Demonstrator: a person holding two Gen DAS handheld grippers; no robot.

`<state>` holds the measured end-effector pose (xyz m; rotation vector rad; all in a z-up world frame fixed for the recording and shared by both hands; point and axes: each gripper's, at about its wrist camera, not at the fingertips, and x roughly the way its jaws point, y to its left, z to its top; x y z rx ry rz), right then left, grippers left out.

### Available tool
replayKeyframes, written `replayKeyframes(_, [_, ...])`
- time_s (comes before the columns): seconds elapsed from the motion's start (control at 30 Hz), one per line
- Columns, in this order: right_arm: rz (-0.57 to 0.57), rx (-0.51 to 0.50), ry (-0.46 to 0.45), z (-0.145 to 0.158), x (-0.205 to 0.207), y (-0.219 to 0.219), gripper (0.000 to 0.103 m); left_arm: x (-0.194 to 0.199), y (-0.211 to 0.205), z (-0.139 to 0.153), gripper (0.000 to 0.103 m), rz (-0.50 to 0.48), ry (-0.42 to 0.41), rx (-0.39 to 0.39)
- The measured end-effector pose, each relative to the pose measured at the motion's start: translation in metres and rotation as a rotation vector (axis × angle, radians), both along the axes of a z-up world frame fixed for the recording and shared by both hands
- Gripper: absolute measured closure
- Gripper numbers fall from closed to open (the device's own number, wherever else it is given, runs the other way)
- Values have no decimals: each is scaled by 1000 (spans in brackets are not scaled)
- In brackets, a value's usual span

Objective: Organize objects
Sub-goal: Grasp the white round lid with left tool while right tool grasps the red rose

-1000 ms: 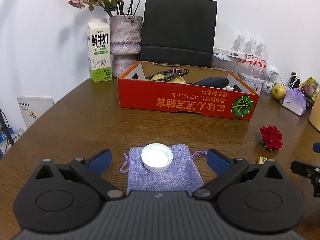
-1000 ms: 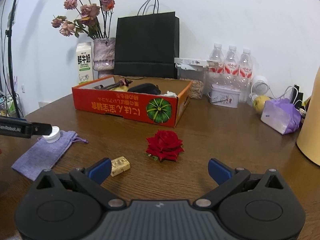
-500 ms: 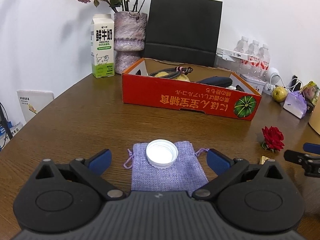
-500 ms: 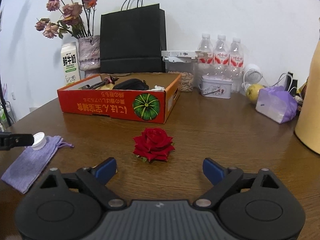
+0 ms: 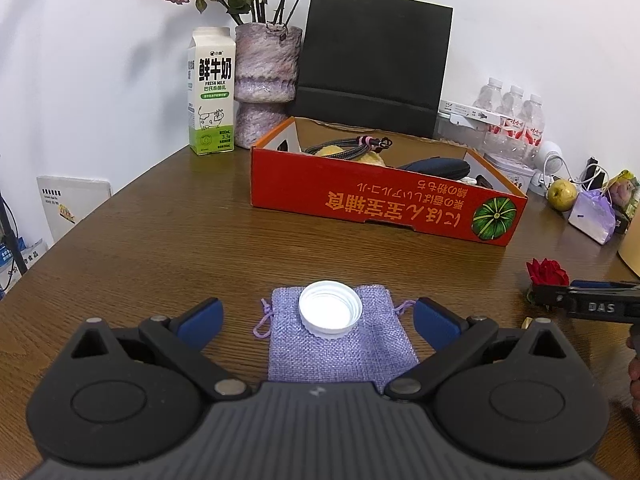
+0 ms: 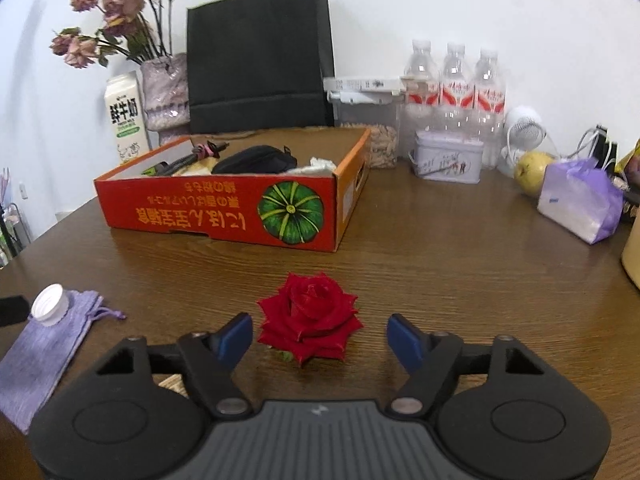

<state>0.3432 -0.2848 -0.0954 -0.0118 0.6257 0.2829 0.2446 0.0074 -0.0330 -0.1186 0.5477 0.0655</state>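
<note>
Rose [image 6: 309, 317] lies between spread fingers of right tool [image 6: 320, 338], ungripped. Left tool [image 5: 318, 318] likewise released, straddling cap [image 5: 330, 314] resting loose on pouch [image 5: 340, 340]. Risk: closing crushes petals; dragging pouch rolls cap off.

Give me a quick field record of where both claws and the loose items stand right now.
left claw: open, astride the white cap
white cap: resting on the purple pouch
right claw: open, red rose between its fingers, not gripped
red box: behind both, already holds a black case and cable
table: wooden
</note>
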Motion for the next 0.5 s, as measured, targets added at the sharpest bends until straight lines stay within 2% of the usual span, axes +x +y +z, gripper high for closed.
replayKeyframes(0.03, [3,-4,16,-1,3,2,38,0,0,0,0,0,1,0])
replayKeyframes(0.1, [8,-20,18,-2,6,5,43,0,0,0,0,-2,4,-1])
replayKeyframes(0.2, [21,-36,19,-2,6,9,46,0,0,-1,0,-6,4,-2])
replayKeyframes(0.3, [24,-23,13,-2,5,8,60,0,0,-1,0,-7,2,-5])
replayKeyframes(0.4, [12,8,-6,1,2,2,61,0,0,-1,0,-7,5,-5])
replayKeyframes(0.5, [-1,20,-74,6,-8,-2,62,-1,-1,-2,0,-10,8,-5])
